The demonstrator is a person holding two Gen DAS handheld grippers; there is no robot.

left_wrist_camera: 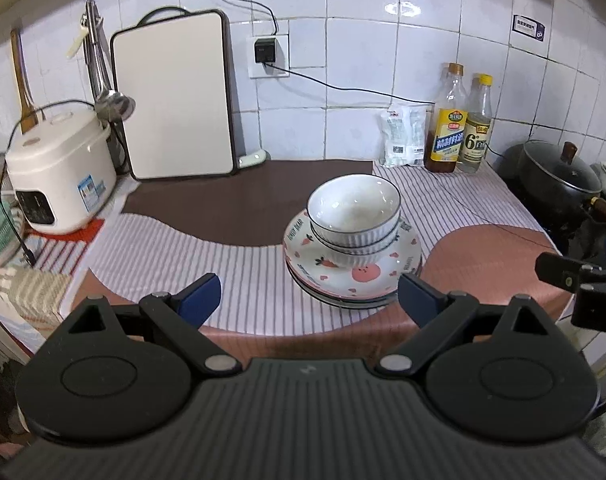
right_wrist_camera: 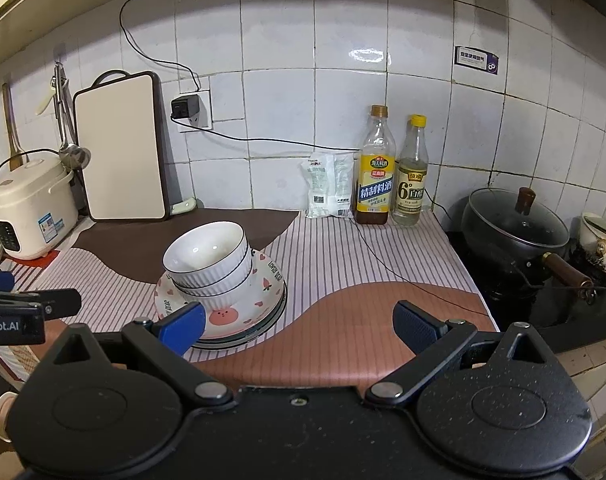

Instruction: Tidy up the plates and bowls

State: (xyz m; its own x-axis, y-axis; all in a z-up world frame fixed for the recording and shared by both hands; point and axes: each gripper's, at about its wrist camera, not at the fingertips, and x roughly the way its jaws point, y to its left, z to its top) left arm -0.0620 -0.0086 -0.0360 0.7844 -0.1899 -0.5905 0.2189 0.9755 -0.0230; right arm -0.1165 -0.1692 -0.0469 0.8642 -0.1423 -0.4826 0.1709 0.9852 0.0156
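Bowls (left_wrist_camera: 354,216) sit nested, 3 deep, white w/ ribbed sides and dark rims; top one looks empty, insides of the lower two hidden. The stack rests in the middle of the plates (left_wrist_camera: 403,276), a pile w/ a carrot-and-peach print plate on top and at least one darker-rimmed plate under it. Whole pile stands on the striped mat (left_wrist_camera: 175,256), near-centre of the counter.

Left gripper (left_wrist_camera: 309,298) is spread wide, nothing between its blue pads, held off the near edge of the counter w/ the plates just beyond its right finger. Right gripper (right_wrist_camera: 299,326) likewise released and holding nothing; plates pile (right_wrist_camera: 269,280) lies by its left finger, apart from it as far as can be told.

Far left: rice cooker (left_wrist_camera: 59,176), lid shut. Cutting board (left_wrist_camera: 175,100) leans upright on the tiled wall beside it. Far right at the wall: two bottles (right_wrist_camera: 377,172), the left w/ dark liquid low in it, the right clear; a white bag (right_wrist_camera: 329,186) just left of them. Right side: black pot (right_wrist_camera: 515,224) w/ glass lid on; contents can't tell.
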